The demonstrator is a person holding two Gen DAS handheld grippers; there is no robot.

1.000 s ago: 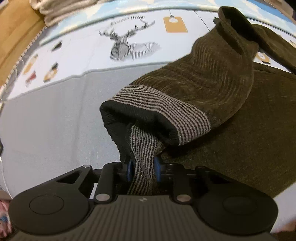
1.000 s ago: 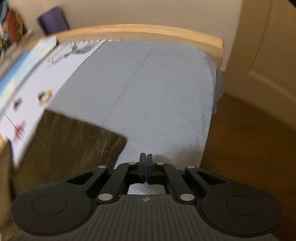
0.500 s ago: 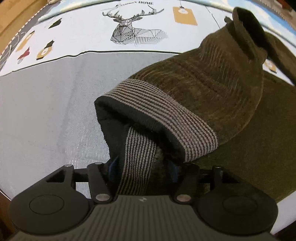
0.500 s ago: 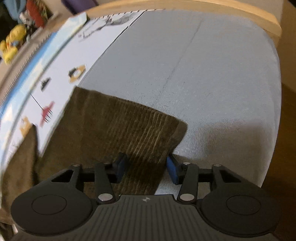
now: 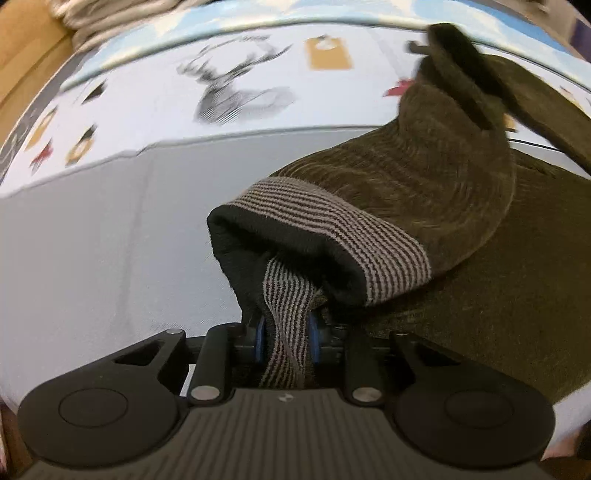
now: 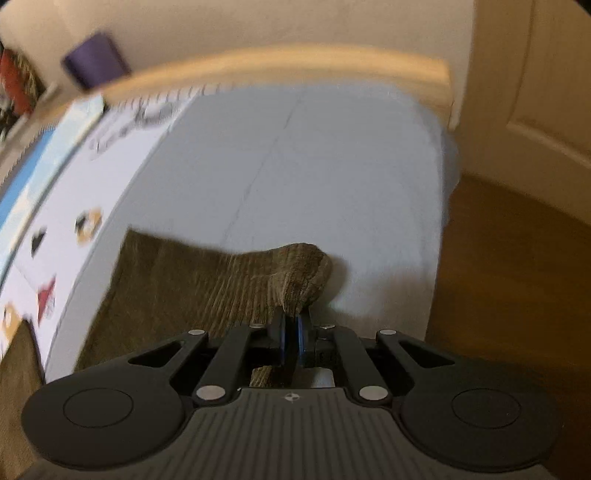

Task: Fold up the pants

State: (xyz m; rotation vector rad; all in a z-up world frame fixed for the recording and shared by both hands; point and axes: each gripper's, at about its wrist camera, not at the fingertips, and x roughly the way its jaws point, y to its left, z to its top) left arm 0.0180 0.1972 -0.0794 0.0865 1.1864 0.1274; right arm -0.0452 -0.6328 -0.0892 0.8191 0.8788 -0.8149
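Note:
Dark olive corduroy pants [image 5: 461, 206] lie on a bed. My left gripper [image 5: 286, 338] is shut on the grey-and-black striped cuff [image 5: 332, 225] of one leg, which is lifted off the rest of the pants. In the right wrist view my right gripper [image 6: 291, 332] is shut on a corner of the pants [image 6: 299, 273], raised a little above the sheet; the pants [image 6: 177, 284] spread to the left.
The bed has a grey sheet [image 6: 314, 177] and a white printed cover with a deer drawing [image 5: 236, 96]. A wooden footboard [image 6: 280, 62], a door [image 6: 535, 92] and wooden floor [image 6: 509, 280] lie beyond the bed's right edge. Folded cloth [image 5: 110, 14] sits far left.
My right gripper went from open around the pants corner to shut on it and lifted it. My left gripper, opened half a second ago, is shut on the cuff again.

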